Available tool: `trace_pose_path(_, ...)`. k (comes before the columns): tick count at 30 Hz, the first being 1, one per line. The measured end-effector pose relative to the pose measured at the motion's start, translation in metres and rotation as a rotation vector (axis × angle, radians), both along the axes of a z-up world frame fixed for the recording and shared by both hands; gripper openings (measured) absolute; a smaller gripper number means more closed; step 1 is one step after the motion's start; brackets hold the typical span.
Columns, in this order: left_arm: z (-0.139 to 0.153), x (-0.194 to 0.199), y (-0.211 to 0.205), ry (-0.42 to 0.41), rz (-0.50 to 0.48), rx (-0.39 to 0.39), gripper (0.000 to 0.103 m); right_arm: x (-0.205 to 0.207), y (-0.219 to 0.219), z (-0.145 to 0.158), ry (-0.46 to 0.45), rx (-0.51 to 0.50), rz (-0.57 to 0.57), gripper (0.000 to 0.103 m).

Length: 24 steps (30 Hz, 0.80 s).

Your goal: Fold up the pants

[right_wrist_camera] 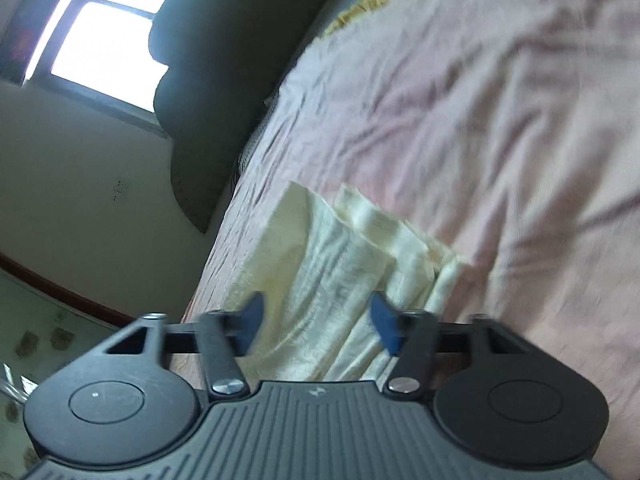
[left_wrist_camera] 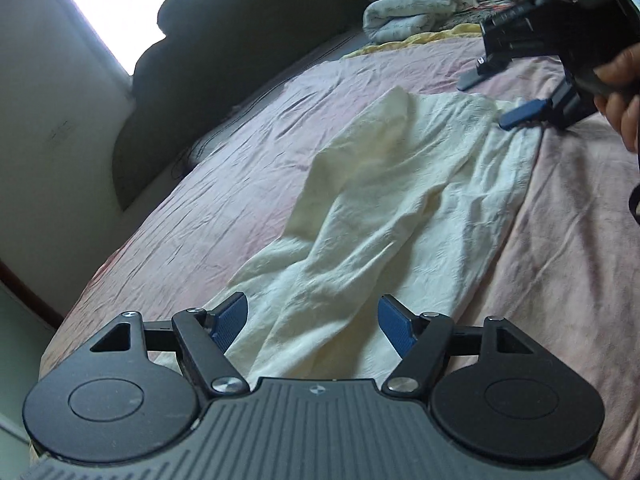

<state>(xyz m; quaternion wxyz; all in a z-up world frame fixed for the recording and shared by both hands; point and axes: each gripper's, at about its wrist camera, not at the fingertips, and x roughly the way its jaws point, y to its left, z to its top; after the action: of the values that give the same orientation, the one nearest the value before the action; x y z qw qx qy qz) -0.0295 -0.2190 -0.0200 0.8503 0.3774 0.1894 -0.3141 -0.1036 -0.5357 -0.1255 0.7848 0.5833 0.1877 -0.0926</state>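
Cream-white pants point(left_wrist_camera: 384, 200) lie crumpled lengthwise on a pink bedsheet point(left_wrist_camera: 240, 160). My left gripper point(left_wrist_camera: 312, 322) is open, its blue pads on either side of the near end of the pants, holding nothing. My right gripper point(left_wrist_camera: 486, 98) shows in the left wrist view at the far end of the pants, open, held by a hand point(left_wrist_camera: 622, 92), its lower finger point(left_wrist_camera: 520, 114) at the cloth's edge. In the right wrist view the right gripper point(right_wrist_camera: 318, 326) is open over the pants point(right_wrist_camera: 340, 280), whose leg ends lie ahead.
A dark headboard point(left_wrist_camera: 224, 52) stands against the wall under a bright window point(left_wrist_camera: 116, 4). A pile of bedding and a yellow cloth point(left_wrist_camera: 416, 12) lies at the far end of the bed. The bed's left edge point(left_wrist_camera: 132, 236) drops to the floor.
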Motion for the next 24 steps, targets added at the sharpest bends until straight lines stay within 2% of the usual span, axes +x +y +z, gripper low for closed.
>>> trace_pose_path(5, 0.003, 0.009, 0.006, 0.030, 0.053, -0.037, 0.076, 0.021, 0.009, 0.000, 0.004, 0.004, 0.036, 0.063)
trace_pose_path(8, 0.005, 0.015, 0.007, 0.053, 0.085, -0.045, 0.076, 0.031, 0.008, 0.004, -0.065, 0.031, 0.044, 0.064)
trace_pose_path(10, 0.005, 0.017, 0.008, 0.060, 0.098, -0.048, 0.076, 0.040, 0.004, 0.009, -0.089, 0.010, 0.046, 0.064)
trace_pose_path(18, 0.010, 0.023, 0.016, 0.089, 0.122, -0.067, 0.076, 0.084, -0.001, 0.006, -0.024, -0.059, 0.085, 0.061)
trace_pose_path(24, 0.005, 0.027, 0.021, 0.095, 0.115, -0.051, 0.077, 0.069, 0.012, 0.009, 0.006, -0.092, 0.051, 0.061)
